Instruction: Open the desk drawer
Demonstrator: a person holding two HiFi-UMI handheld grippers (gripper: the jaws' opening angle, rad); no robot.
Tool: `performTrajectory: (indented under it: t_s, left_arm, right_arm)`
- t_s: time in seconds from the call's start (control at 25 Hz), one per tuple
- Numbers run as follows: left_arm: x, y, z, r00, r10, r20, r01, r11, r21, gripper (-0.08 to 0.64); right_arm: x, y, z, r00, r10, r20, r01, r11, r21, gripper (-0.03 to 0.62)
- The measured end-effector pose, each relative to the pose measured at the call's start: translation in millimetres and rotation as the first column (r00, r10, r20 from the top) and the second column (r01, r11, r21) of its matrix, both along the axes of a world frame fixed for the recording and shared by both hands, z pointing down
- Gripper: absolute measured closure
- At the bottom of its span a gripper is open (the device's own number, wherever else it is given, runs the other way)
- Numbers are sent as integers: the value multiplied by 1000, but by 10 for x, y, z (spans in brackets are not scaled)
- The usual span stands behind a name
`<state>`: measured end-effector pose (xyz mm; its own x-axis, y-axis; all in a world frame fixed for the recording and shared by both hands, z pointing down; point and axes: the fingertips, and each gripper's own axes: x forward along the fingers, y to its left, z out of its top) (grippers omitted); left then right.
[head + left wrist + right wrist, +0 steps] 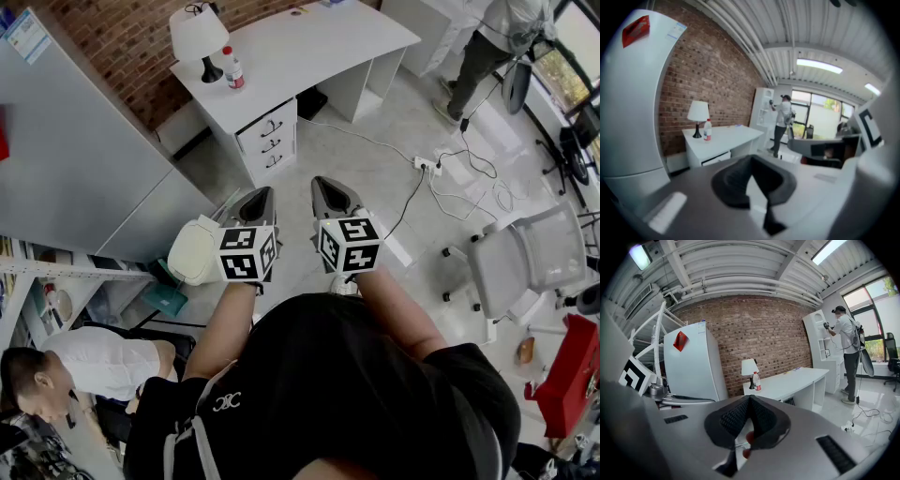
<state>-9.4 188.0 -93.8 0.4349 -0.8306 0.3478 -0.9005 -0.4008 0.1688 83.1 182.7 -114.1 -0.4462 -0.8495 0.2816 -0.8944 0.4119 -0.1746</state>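
Holding: left gripper (pixel 260 195) and right gripper (pixel 328 185), each claw pressed together on nothing.
Drawer: desk drawer (pixel 267 125) shut, topmost of three under the desk (pixel 309 47), well apart from both.
Room: bare floor (pixel 347 159) between; cable (pixel 412 202) lies rightward.
Hidden: drawer front mostly behind gripper bodies in both gripper views.

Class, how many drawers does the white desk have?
3, stacked at the desk's end under the lamp: top drawer, middle drawer, bottom drawer. More may be hidden.
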Motion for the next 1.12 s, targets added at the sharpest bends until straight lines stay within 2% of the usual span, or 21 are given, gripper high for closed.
performTrajectory:
  t_s: [0.2, 0.4, 0.64, 0.92, 1.12]
  left_arm:
    - [-121, 46, 5, 1000, -3, -6, 3, 1000, -2, 563]
    - [-285, 132, 33, 1000, -3, -13, 3, 1000, 11, 562]
    - [-587, 256, 98, 1000, -4, -21, 4, 1000, -16, 561]
    - [-875, 333, 124, 999, -18, -38, 17, 1000, -16, 563]
    - [-1028, 355, 269, 997, -33, -69, 29, 998, -51, 563]
  right_arm:
    - [-176, 75, -70, 1000, -23, 16, 22, 1000, 16, 601]
    - [-291, 165, -63, 999, 3, 43, -5, 999, 34, 601]
    - [-656, 267, -48, 1000, -6, 22, 5, 999, 32, 601]
    - [-881, 298, -45, 1000, 25, 7, -25, 999, 40, 601]
    - [-999, 320, 56, 1000, 13, -23, -13, 1000, 12, 601]
